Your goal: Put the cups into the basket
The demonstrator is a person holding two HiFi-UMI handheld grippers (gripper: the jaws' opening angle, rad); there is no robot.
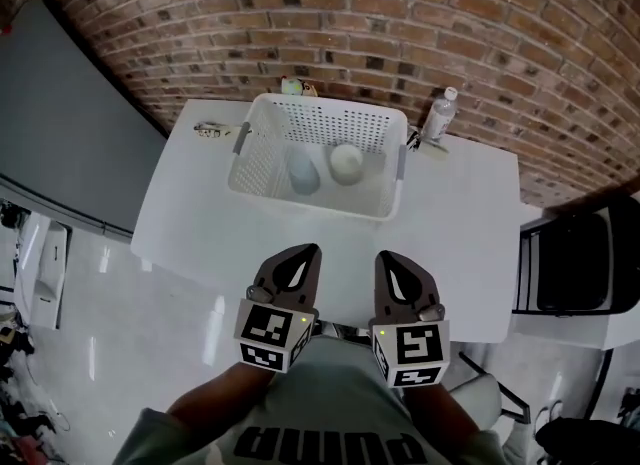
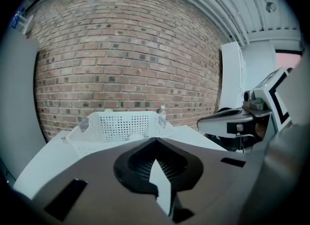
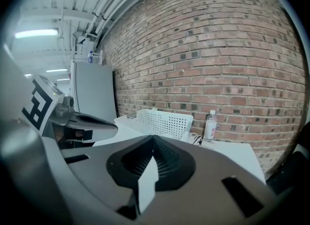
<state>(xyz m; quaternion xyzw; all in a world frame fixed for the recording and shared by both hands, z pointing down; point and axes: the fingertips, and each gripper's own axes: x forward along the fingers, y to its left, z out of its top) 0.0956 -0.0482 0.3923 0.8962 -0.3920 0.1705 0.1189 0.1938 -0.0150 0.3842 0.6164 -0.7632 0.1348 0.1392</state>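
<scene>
Both cups look to be in already. A grey cup (image 1: 303,171) and a white cup (image 1: 346,161) sit side by side on the floor of the basket (image 1: 330,105), which stands toward the back of the counter (image 1: 450,213), near the brick wall. I see no other cup on the bare top, so I'd judge the job done or all but done.

The left claw (image 1: 305,251) and right claw (image 1: 386,256) hang over the near edge, close to the person and well apart from the basket. Each is pinched fully together with nothing in it; their own views show the tips meeting.

A bottle (image 1: 438,116) stands just right of the basket. Some small bits (image 1: 210,130) by its left corner and a greenish thing (image 1: 297,86) behind it are too small to name. The claws and the person's body hide the counter's near edge. From the claw views the basket's walls screen most of its inside.
</scene>
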